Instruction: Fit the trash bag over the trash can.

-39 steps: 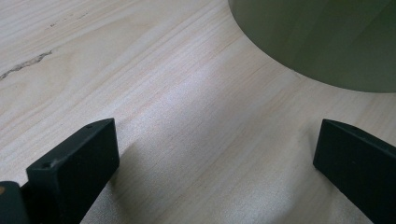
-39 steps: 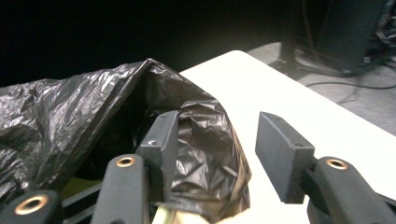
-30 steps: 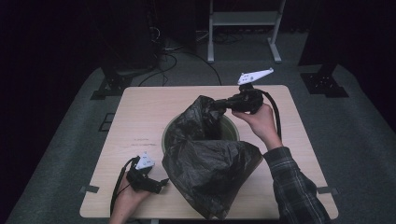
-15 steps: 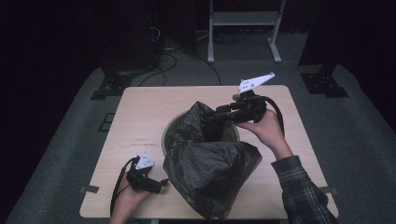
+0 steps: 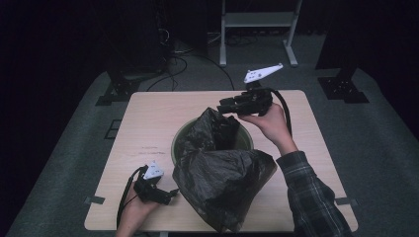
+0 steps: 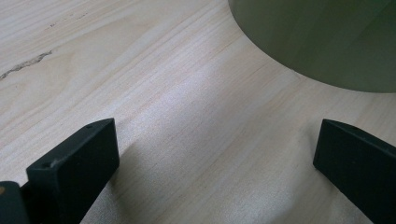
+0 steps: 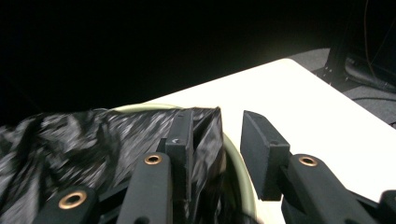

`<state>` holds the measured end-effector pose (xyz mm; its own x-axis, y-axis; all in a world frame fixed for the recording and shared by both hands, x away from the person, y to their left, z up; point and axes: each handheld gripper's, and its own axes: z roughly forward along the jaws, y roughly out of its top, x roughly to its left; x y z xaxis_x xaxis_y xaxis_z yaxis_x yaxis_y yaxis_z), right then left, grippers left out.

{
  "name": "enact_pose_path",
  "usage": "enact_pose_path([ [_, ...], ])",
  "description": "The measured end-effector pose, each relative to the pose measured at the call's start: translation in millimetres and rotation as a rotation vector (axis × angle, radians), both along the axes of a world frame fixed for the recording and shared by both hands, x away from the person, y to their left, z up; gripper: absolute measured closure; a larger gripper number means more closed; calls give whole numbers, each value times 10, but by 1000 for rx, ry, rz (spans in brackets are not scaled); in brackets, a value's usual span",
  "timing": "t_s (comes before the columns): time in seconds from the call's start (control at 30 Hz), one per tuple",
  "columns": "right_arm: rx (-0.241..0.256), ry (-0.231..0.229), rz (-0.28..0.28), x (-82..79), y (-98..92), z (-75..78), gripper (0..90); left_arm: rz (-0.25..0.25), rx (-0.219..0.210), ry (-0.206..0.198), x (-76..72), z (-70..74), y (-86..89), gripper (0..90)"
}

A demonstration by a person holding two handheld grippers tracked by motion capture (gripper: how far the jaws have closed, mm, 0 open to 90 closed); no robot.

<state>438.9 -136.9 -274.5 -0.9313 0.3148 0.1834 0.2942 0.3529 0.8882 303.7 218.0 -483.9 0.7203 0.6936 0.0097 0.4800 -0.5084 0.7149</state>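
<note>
Over bin (image 5: 244, 140), unmarked black bag (image 5: 222, 177)

The middle of the pale wooden worktop (image 5: 148, 123) is blocked by a round olive-green bin (image 5: 176, 148) draped in crumpled black plastic bag (image 5: 222, 173); bare room is left along both sides.

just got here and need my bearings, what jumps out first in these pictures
A crumpled black plastic bag spills from a pale green bin at the middle of the wooden table. The right gripper is at the bag's far edge, jaws apart, while the left gripper lies open near the front edge.
</note>
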Motion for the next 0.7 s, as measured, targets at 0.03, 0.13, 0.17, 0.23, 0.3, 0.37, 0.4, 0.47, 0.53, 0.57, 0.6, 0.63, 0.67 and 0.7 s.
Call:
enact_pose_path([
  [0.03, -4, 1, 2, 29, 43, -11, 649, 0, 0, 0, 0, 0, 0, 0],
  [0.13, -27, 16, 20, 96, 152, -62, 762, 0, 0, 0, 0, 0, 0, 0],
  [0.17, -45, 11, 32, 99, 178, -81, 817, 0, 0, 0, 0, 0, 0, 0],
  [0.23, -78, 5, 53, 70, 215, -113, 895, 0, 0, 0, 0, 0, 0, 0],
  [0.3, -110, -6, 67, 12, 227, -135, 900, 0, 0, 0, 0, 0, 0, 0],
  [0.37, -148, -17, 78, -59, 222, -155, 897, 0, 0, 0, 0, 0, 0, 0],
  [0.4, -161, -24, 80, -93, 211, -162, 863, 0, 0, 0, 0, 0, 0, 0],
  [0.47, -153, -17, 75, -156, 152, -166, 797, 0, 0, 0, 0, 0, 0, 0],
  [0.53, -136, -5, 57, -216, 55, -152, 730, 0, 0, 0, -1, 0, -1, 0],
  [0.57, -123, -4, 53, -253, -7, -143, 714, 0, 0, 0, 0, 0, 0, 0],
  [0.6, -113, -7, 50, -297, -74, -134, 691, 0, 0, 0, 0, 0, 0, 0],
  [0.63, -103, -7, 44, -342, -141, -127, 672, 0, 0, 0, 0, 0, 0, 0],
  [0.67, -95, -6, 45, -388, -206, -126, 661, 0, 0, 0, 0, 0, 0, 0],
  [0.7, -92, -8, 44, -440, -264, -127, 646, 0, 0, 0, 0, 0, 0, 0],
])
